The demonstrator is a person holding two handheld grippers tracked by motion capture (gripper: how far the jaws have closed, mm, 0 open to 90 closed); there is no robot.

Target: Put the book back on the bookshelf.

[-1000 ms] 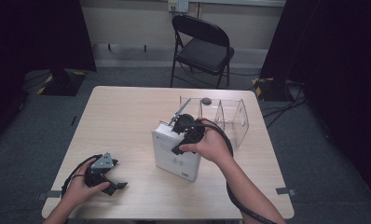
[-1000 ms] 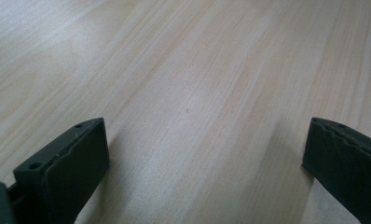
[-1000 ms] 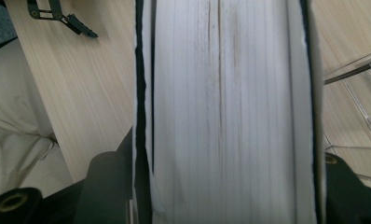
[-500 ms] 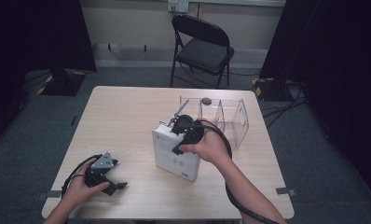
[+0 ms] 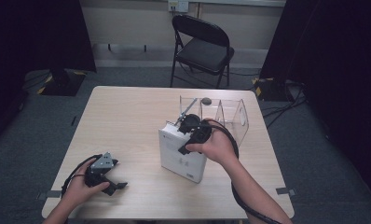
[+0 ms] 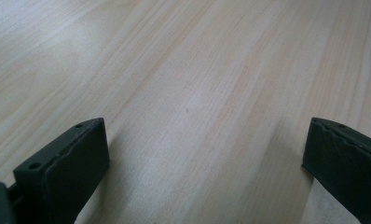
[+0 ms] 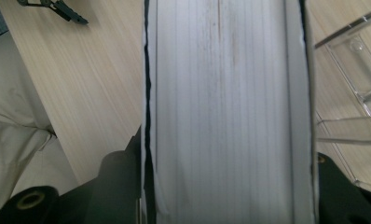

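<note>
A thick white book (image 5: 181, 156) stands upright on the wooden table (image 5: 127, 116), its page edges (image 7: 228, 93) facing up. My right gripper (image 5: 193, 129) comes down on its top from above. Its jaws have just been closing and now press the two covers, with the book between them (image 7: 230, 182). My left gripper (image 5: 117, 176) rests low on the table near the front left corner. It is open, with bare wood between its fingers (image 6: 204, 158).
A clear acrylic divider box (image 5: 221, 116) stands just behind the book, close to its right side (image 7: 351, 84). A black folding chair (image 5: 202, 46) is beyond the table's far edge. Cables trail from both grippers.
</note>
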